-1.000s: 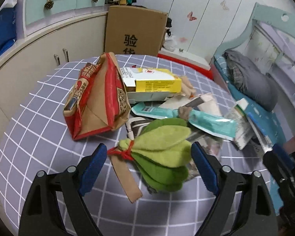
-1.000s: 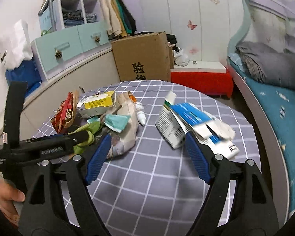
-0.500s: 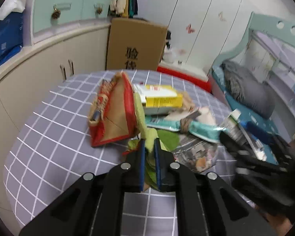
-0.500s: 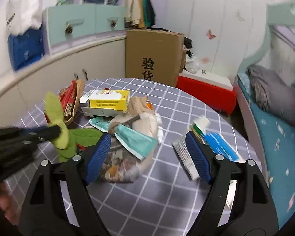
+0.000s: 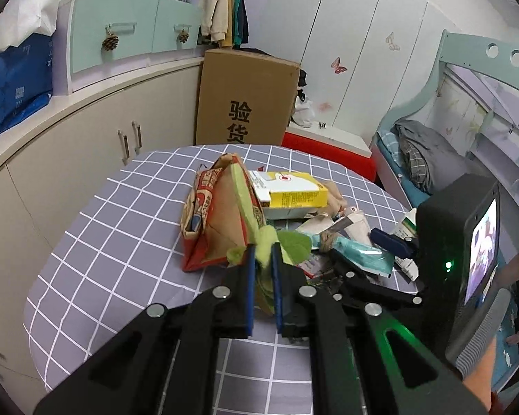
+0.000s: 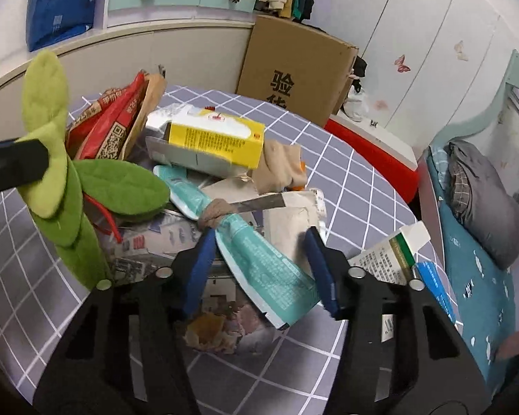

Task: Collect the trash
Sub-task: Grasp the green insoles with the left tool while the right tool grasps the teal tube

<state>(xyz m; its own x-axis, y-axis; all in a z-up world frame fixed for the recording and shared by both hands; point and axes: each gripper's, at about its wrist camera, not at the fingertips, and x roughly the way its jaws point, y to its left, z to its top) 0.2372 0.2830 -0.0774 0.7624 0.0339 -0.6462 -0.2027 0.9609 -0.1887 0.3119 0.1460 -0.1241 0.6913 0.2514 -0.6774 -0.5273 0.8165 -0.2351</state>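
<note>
The left gripper [image 5: 262, 269] is pinched tight on the soft green felt leaves [image 6: 57, 159], lifted clear of the heap so they come away alone. The right gripper [image 6: 259, 263] has just been closing – 2 jaws half-open astride the glossy teal packet [image 6: 259, 263], pads seemingly not yet pressing (hard to judge). The crinkled, boxy trash sits mid-table [image 5: 97, 235], toward its far edge.

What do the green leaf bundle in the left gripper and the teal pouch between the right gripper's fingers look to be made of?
Green leaf bundle: likely felt or fleece, matte and fuzzy, with thick soft edges that flop as it hangs from the left gripper. Teal pouch: probably thin plastic film, smooth with a slight sheen, printed and creased, flat sealed edge. The right gripper has just been closing around it.
</note>
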